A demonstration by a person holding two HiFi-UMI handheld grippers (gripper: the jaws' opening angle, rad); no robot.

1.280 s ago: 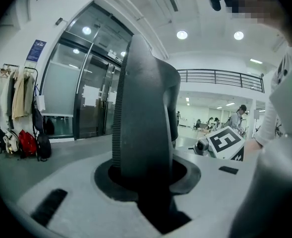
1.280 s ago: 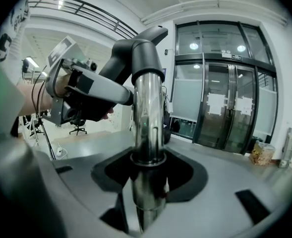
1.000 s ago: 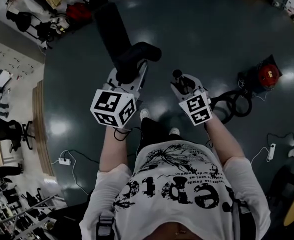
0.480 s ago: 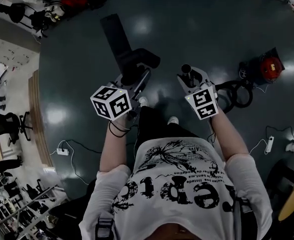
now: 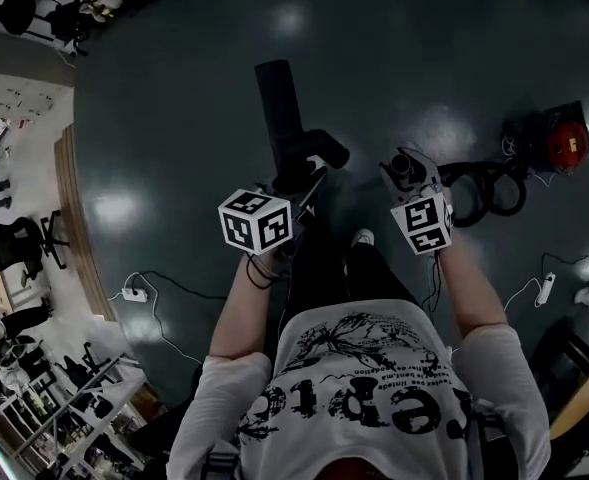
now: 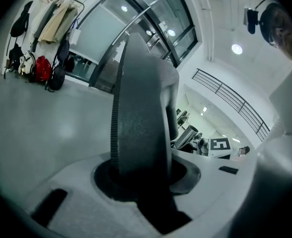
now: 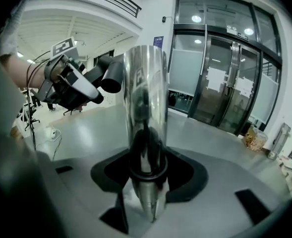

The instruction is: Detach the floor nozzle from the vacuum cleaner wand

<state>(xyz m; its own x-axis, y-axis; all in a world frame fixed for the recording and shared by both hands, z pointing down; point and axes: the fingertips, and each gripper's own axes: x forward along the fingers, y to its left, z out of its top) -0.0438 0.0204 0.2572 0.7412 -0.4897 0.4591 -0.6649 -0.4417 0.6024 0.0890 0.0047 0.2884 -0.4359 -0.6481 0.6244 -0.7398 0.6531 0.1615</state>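
Chrome wand (image 7: 145,108) and black nozzle (image 5: 279,108) are held apart, so the split looks done.
The left gripper (image 5: 299,180) is clamped on the nozzle, whose dark ribbed body fills the gap between its jaws. The right gripper (image 5: 406,168) is closed round the wand, and the shiny tube stands pinched between its jaws. The nozzle sits to the left of the wand with its neck turned toward the wand's open end. Bare floor (image 5: 374,58) shows between them, so nothing joins the two. The hose (image 5: 486,193) coils just right of the wand, with the red vacuum cleaner (image 5: 564,143) further right. I cannot tell whether the wand is joined to the hose. I judge the detaching finished; at most, the two parts remain to be set down.
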